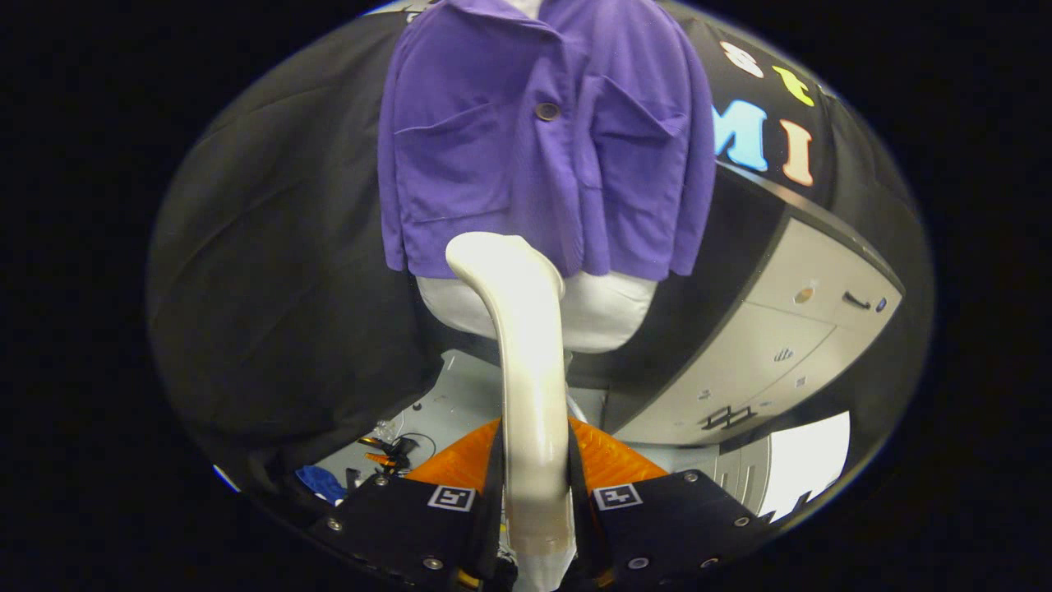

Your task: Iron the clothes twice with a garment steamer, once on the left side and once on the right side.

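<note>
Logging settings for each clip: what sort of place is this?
Probably a recording booth, not a home: black cloth wall, a shirt on a mannequin, grey cabinet beside. The tongs grip the steamer.

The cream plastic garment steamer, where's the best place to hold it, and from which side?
Grip the cream plastic garment steamer on its straight, slim handle shaft, coming from below, as the gripper does now: jaws closed on opposite sides. The curved head then stays free, pointing at the purple buttoned shirt.
</note>
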`<state>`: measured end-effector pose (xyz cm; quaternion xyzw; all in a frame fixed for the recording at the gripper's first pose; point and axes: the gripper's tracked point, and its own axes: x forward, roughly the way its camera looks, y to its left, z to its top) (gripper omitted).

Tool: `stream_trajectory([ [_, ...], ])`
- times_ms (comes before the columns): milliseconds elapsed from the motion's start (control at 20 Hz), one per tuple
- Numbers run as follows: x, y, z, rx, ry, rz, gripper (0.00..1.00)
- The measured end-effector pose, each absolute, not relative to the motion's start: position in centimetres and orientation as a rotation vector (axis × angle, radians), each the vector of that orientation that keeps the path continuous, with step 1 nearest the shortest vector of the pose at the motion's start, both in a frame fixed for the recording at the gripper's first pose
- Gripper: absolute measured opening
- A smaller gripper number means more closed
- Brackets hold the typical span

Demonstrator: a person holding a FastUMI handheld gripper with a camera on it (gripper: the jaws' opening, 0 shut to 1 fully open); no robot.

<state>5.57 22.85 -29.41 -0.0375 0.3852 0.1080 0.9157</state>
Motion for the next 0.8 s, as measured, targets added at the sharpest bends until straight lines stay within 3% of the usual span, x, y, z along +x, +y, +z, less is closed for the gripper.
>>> stream_trajectory([
  [400,2.5,13.0,-27.3,0.037,0.82,0.262,0.38],
  [800,7.2,7.9,-12.0,0.014,0.482,0.353,0.38],
])
